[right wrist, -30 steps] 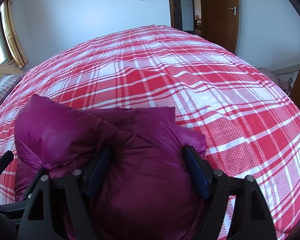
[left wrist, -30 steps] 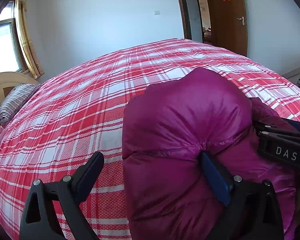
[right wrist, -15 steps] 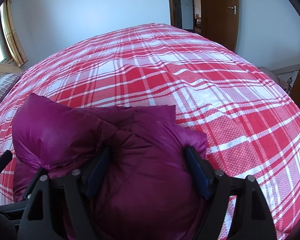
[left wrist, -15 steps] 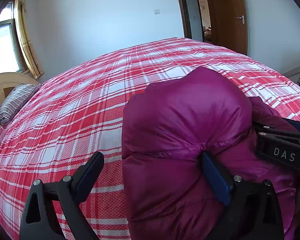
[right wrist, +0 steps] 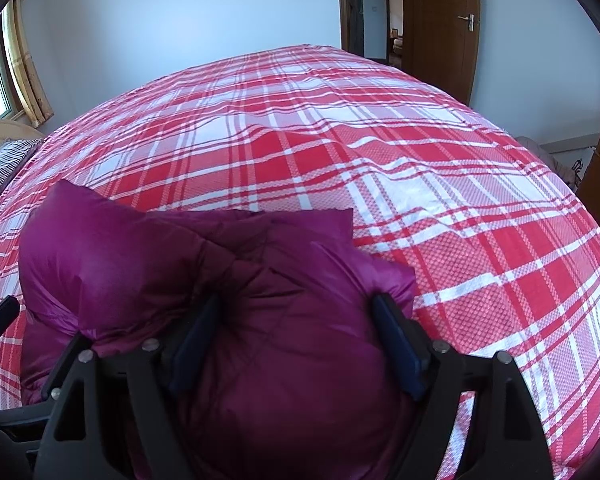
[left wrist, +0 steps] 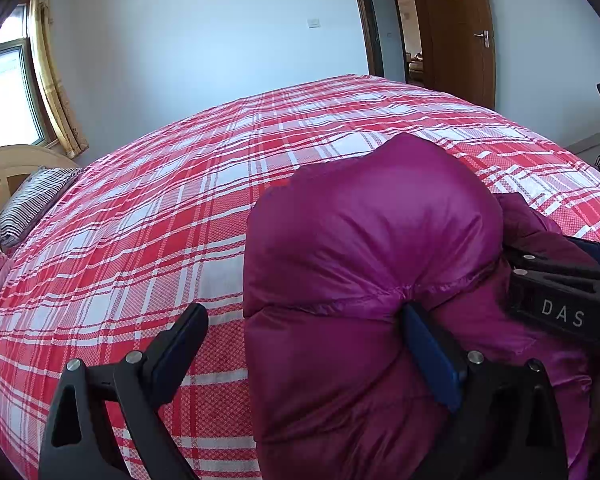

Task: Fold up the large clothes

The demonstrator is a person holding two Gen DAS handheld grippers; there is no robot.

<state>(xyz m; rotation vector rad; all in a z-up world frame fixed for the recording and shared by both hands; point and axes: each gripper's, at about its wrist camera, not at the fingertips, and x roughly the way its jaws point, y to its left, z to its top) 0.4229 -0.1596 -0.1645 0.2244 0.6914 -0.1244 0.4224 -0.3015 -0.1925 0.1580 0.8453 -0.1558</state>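
Both grippers unmoved since the earlier frame: left gripper (left wrist: 304, 344) spread wide, one finger against the purple jacket (left wrist: 372, 240); right gripper (right wrist: 296, 340) straddling its folds, grip uncertain.

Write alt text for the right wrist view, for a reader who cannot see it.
A bulky purple down jacket, bunched into a folded mound on a red and white plaid bedspread, bulges between the spread fingers of the right claw. Behind the bed are a pale wall and an open brown door, with a curtained window at left.
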